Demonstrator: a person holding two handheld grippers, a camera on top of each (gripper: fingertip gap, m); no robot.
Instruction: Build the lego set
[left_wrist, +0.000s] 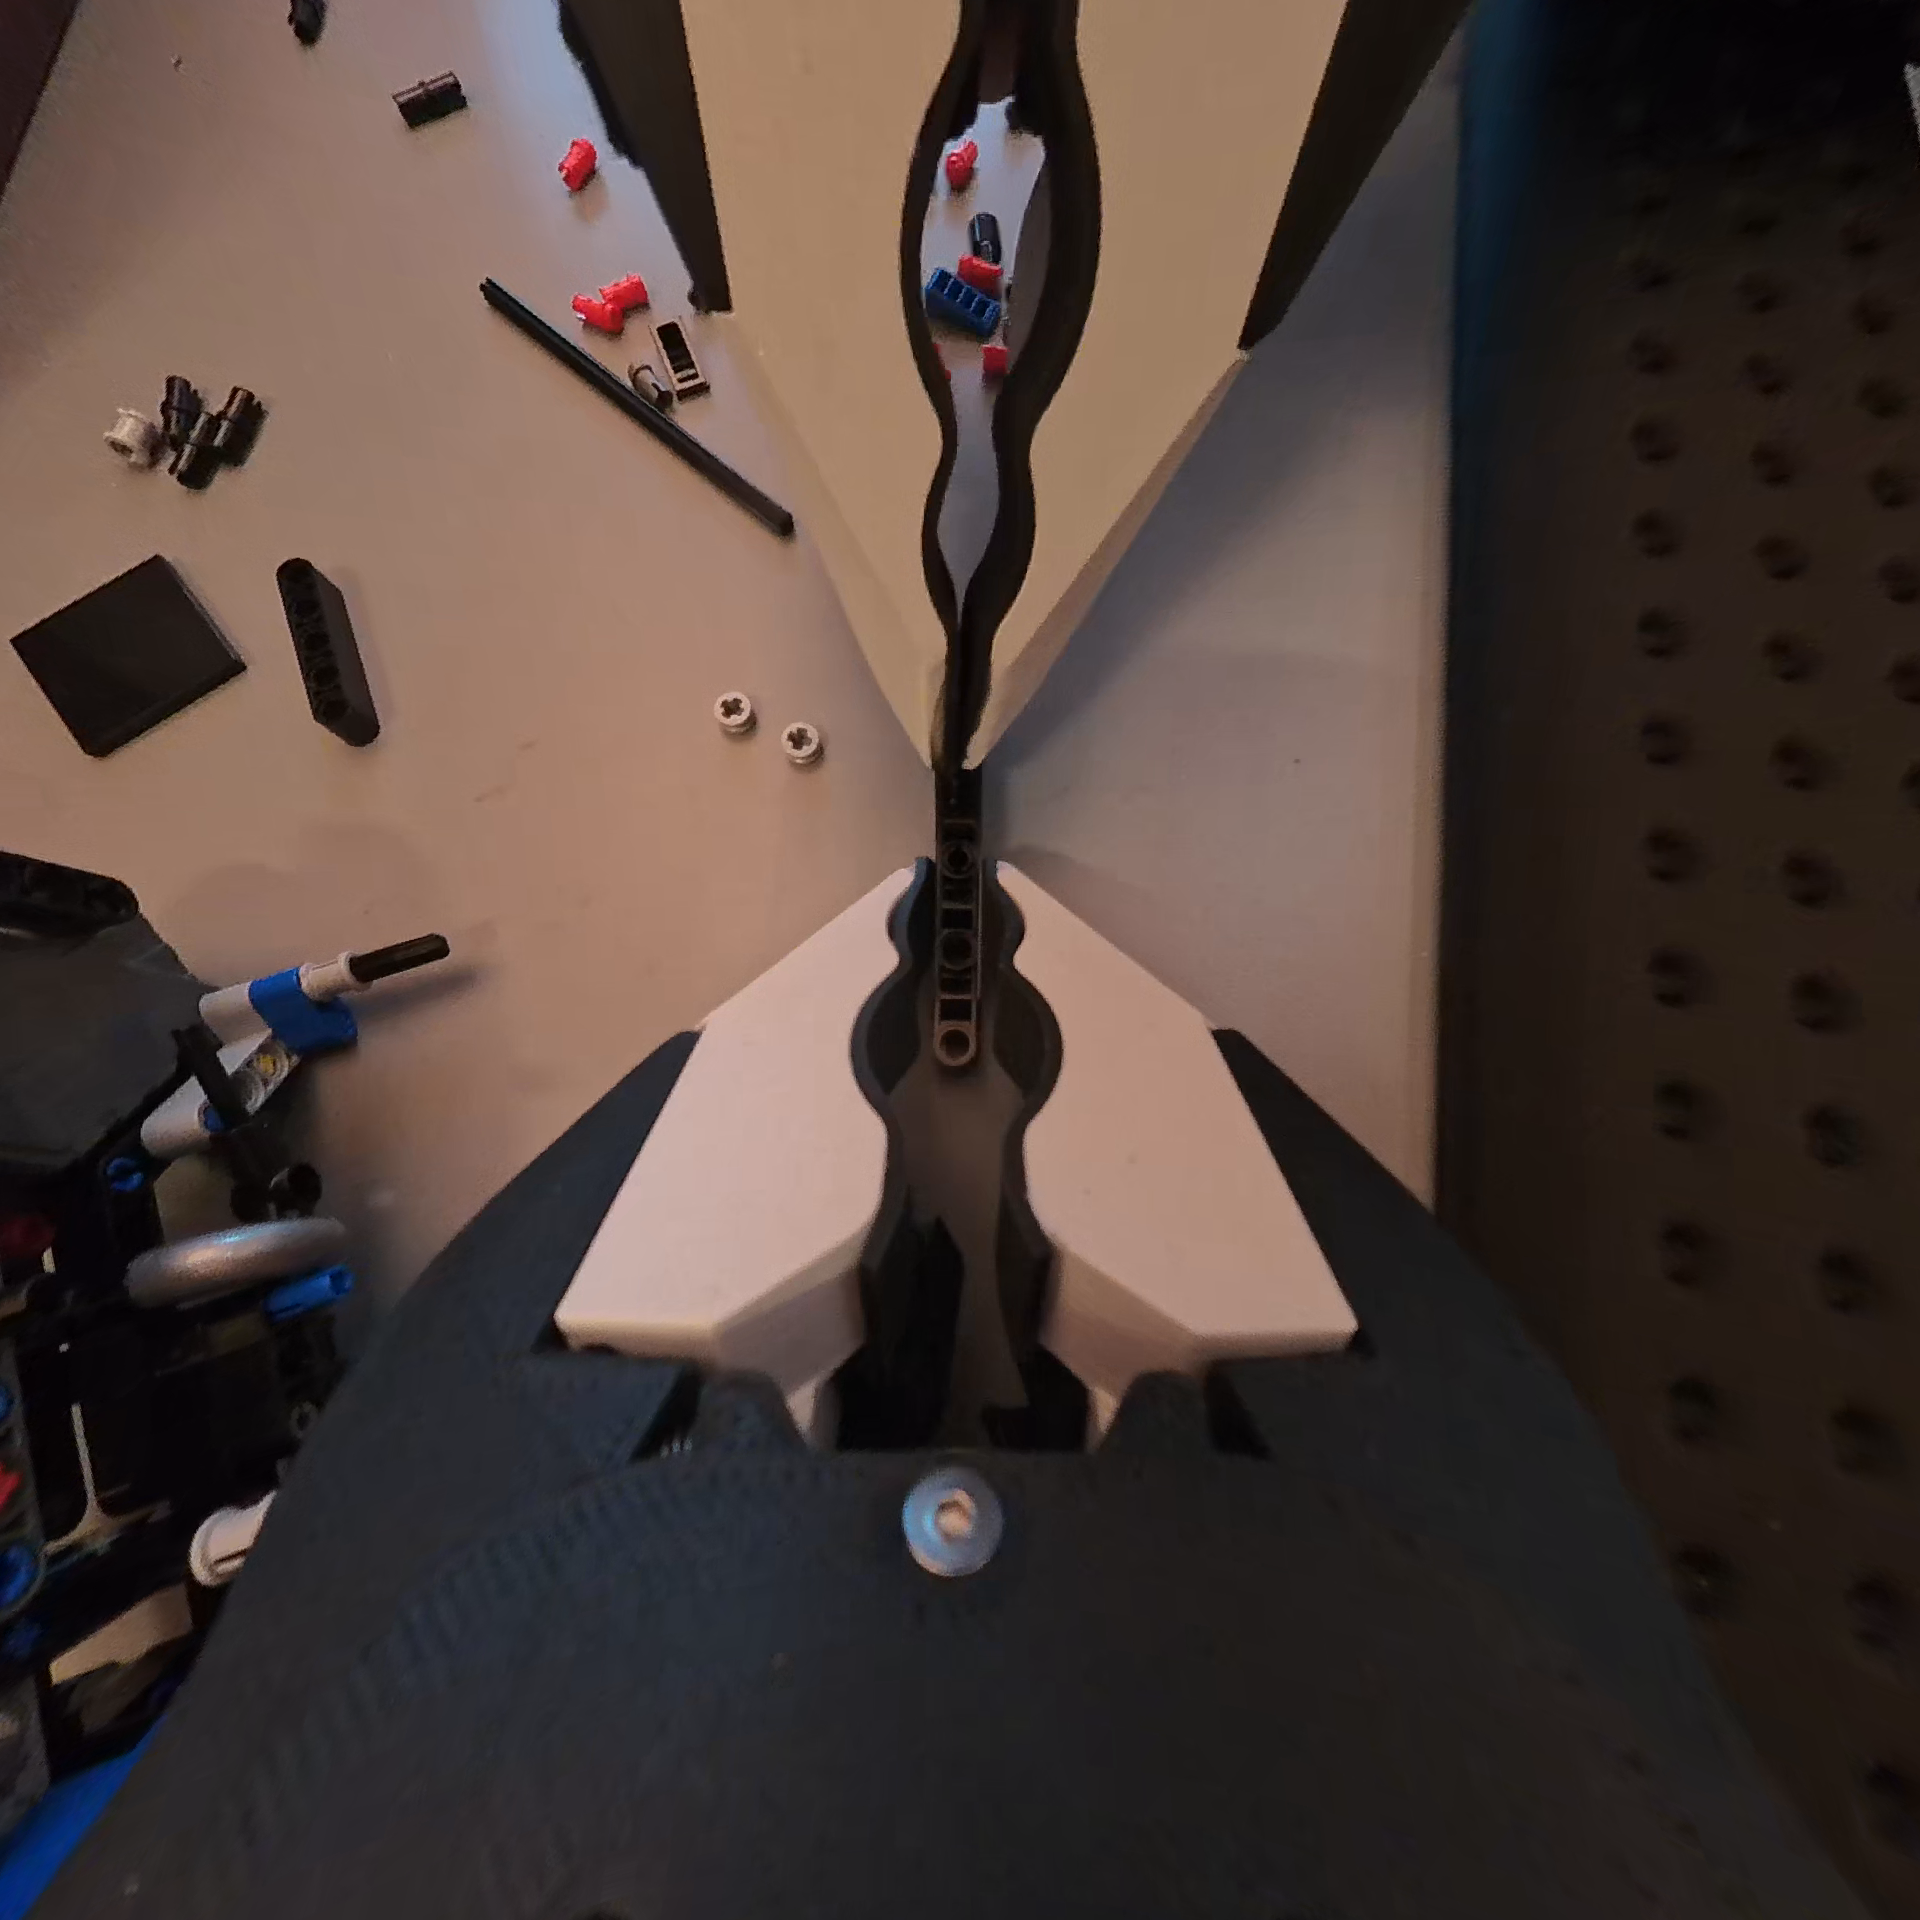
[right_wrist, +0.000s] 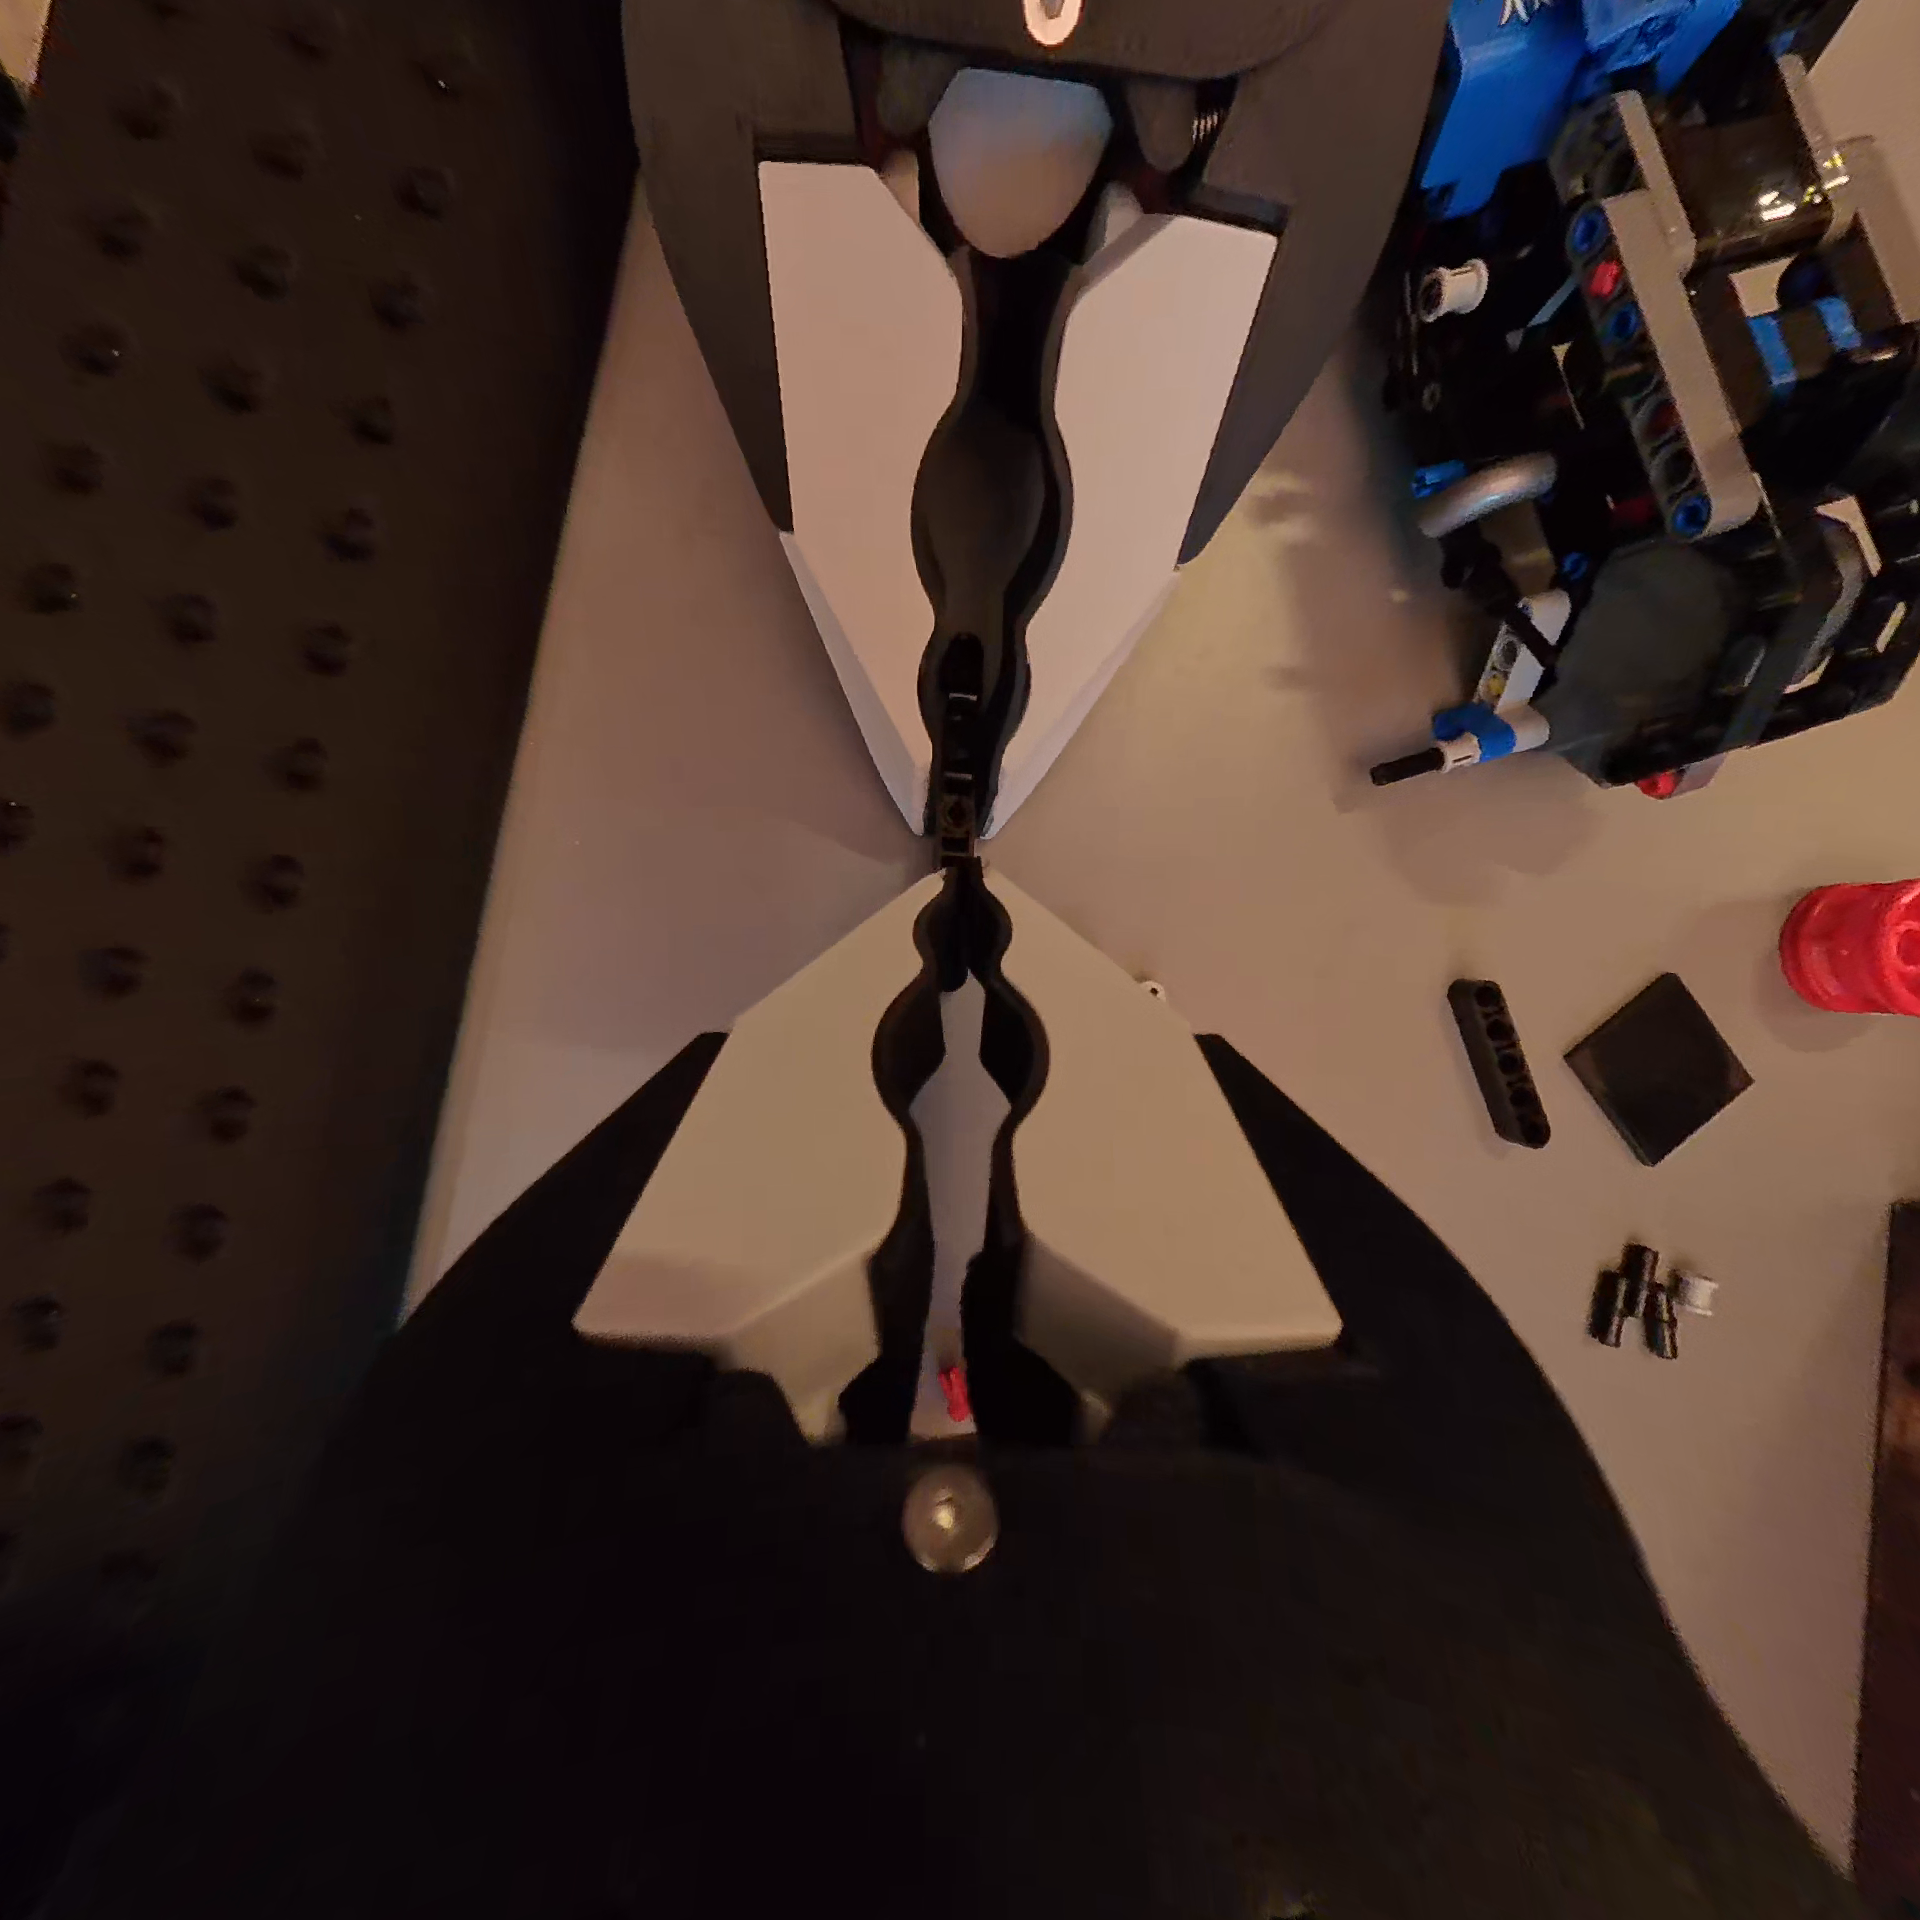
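Observation:
My two grippers meet tip to tip above the grey table. My left gripper (left_wrist: 956, 868) is shut on a thin black Technic beam (left_wrist: 954, 935), which lies lengthwise between its jaws. My right gripper (left_wrist: 958, 753) comes from the opposite side and is shut on the beam's protruding end. In the right wrist view my right gripper (right_wrist: 958, 888) is at the bottom, my left gripper (right_wrist: 951, 826) at the top, and the beam (right_wrist: 958, 727) bridges them. The part-built black, blue and grey vehicle (left_wrist: 156, 1195) (right_wrist: 1714, 468) stands beside the left gripper.
Loose parts lie on the table: a black square tile (left_wrist: 130, 655) (right_wrist: 1657, 1081), a short black beam (left_wrist: 327, 649) (right_wrist: 1499, 1060), a long black axle (left_wrist: 634, 405), red pins (left_wrist: 613, 301), two grey bushes (left_wrist: 736, 714), a red wheel hub (right_wrist: 1855, 961). A dark studded mat (left_wrist: 1714, 935) (right_wrist: 208, 831) borders the table. My left and right fingertips are right by each other.

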